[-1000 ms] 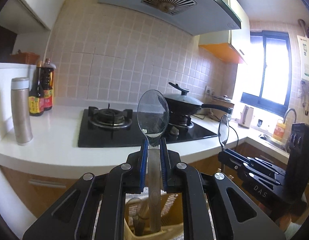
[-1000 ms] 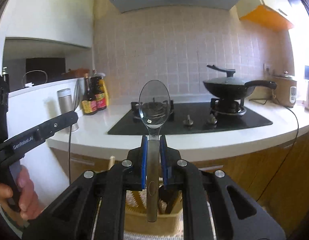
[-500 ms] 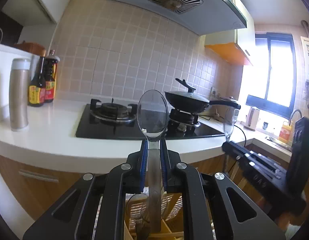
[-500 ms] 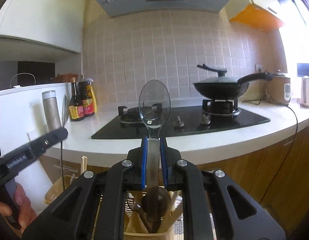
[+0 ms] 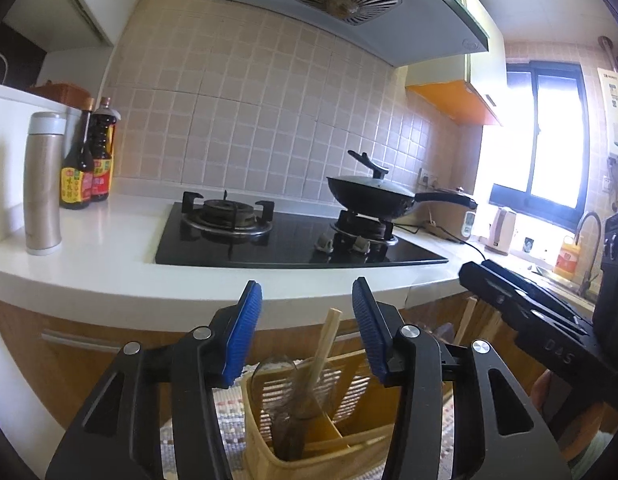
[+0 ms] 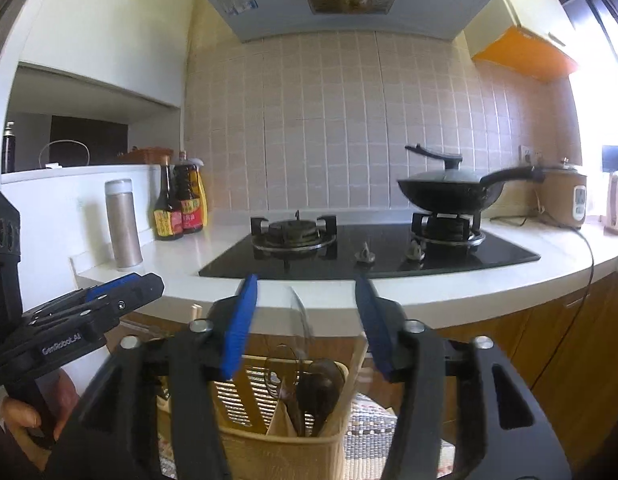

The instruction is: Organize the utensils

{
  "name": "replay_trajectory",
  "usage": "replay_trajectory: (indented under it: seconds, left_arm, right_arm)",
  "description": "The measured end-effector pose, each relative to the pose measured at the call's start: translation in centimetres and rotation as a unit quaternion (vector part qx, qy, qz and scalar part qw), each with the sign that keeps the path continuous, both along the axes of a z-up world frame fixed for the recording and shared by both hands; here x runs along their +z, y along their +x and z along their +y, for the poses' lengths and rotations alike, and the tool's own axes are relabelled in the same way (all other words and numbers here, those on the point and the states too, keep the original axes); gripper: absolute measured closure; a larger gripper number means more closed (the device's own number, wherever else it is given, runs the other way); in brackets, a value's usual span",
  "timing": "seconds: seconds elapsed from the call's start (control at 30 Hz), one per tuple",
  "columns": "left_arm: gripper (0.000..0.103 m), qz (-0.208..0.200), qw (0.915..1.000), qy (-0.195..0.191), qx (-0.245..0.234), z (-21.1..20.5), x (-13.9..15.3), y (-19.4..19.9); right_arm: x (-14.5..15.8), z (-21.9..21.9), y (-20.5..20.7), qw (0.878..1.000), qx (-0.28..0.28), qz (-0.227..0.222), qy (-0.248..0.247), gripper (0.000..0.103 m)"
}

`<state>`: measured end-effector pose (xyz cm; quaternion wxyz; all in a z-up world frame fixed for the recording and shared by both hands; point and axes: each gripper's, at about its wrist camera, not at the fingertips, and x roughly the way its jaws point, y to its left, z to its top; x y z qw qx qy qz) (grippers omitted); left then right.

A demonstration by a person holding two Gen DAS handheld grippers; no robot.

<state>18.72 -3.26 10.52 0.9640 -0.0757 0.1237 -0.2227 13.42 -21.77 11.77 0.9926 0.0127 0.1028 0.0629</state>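
Both grippers — left gripper (image 5: 307,328) and right gripper (image 6: 307,322) — are held spread and empty above the utensil caddy (image 6: 285,446), where the clear spoons (image 6: 299,320) are stood upright — handles down, sorted

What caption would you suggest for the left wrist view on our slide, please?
Open left gripper above a utensil holder with a spoon and chopstick inside, stove behind.

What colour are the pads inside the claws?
Blue pads, ribbed, on black claws; clearest in the left wrist view.
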Motion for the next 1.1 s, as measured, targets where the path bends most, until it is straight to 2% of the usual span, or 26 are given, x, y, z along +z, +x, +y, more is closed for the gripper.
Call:
replay_trajectory:
  seconds: [0.1,0.17,0.4,0.63,0.77,0.97,1.1]
  left_arm:
    - [0.047,-0.003,1.0,-0.003,0.0,0.8,1.1,-1.7]
    - [0.035,-0.007,1.0,-0.004,0.0,1.4,1.7,-3.1]
    - [0.021,-0.011,0.9998,-0.006,0.016,2.5,2.6,-9.1]
    - [0.009,-0.012,0.9979,0.028,0.056,2.0,0.7,-14.4]
    - [0.008,-0.008,0.9925,0.065,0.103,1.4,-1.6,-15.9]
    - [0.008,-0.002,0.9849,0.063,0.161,1.1,-5.6,-16.7]
    - [0.008,0.004,0.983,0.067,0.171,1.0,-6.9,-16.3]
  right_arm:
    - [0.9,-0.1,-1.9,1.0,0.003,0.0,0.002,0.055]
    - [1.3,-0.1,-3.4,1.0,0.004,0.004,0.003,0.055]
    - [0.8,0.5,-8.7,0.999,0.012,0.044,0.008,0.055]
    - [-1.9,1.1,-12.3,0.996,0.019,0.084,0.019,0.055]
    - [-4.2,1.0,-13.7,0.995,0.011,0.096,0.023,0.047]
    - [-7.3,1.4,-14.7,0.995,-0.005,0.095,0.003,0.046]
    - [-9.0,2.1,-14.8,0.995,-0.013,0.094,-0.021,0.046]
